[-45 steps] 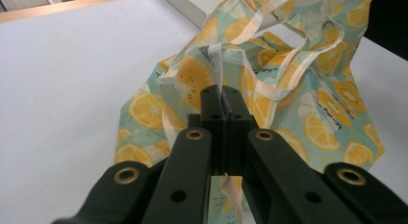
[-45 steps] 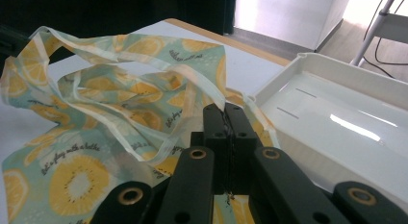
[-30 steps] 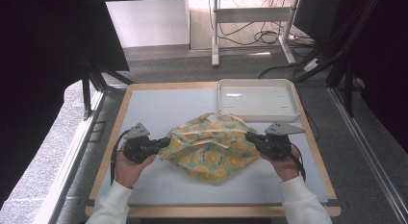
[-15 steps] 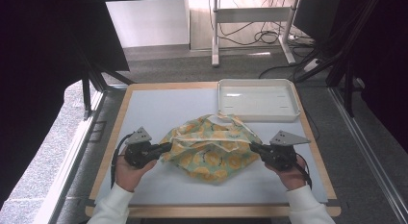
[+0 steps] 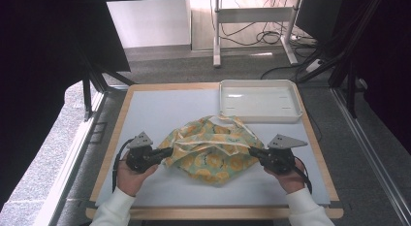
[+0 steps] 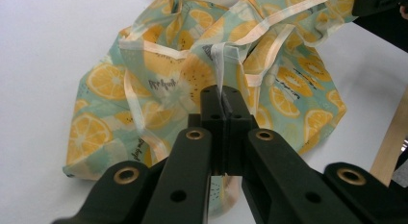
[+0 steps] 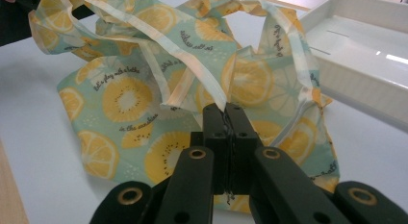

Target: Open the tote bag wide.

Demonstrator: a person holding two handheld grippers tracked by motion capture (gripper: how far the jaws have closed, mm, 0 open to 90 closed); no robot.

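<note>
Presently noted: fruit-print cloth bag (image 5: 211, 151) lying crumpled at centre of the white table mat (image 5: 145, 109), just short of the white tray (image 5: 258, 99) at one o'clock. Left gripper (image 5: 164, 153) at nine o'clock of the bag, jaws closed tight on a pale hem strip, confirmed in the left gripper view (image 6: 222, 96). Right gripper (image 5: 253, 152) at three o'clock, jaws likewise pinched shut on a pale trim band (image 7: 226, 110). Judged to be mid-spread, fabric bunched and slack between the two holds.

Risks observed:
- Thin trim held at jaw tips only; likely to slip free under a sharp outward pull.
- Loose handle loops draped across the folds; liable to snag and twist the bag.
- Uneven pull; apt to drag the bag toward the tray at twelve o'clock.
</note>
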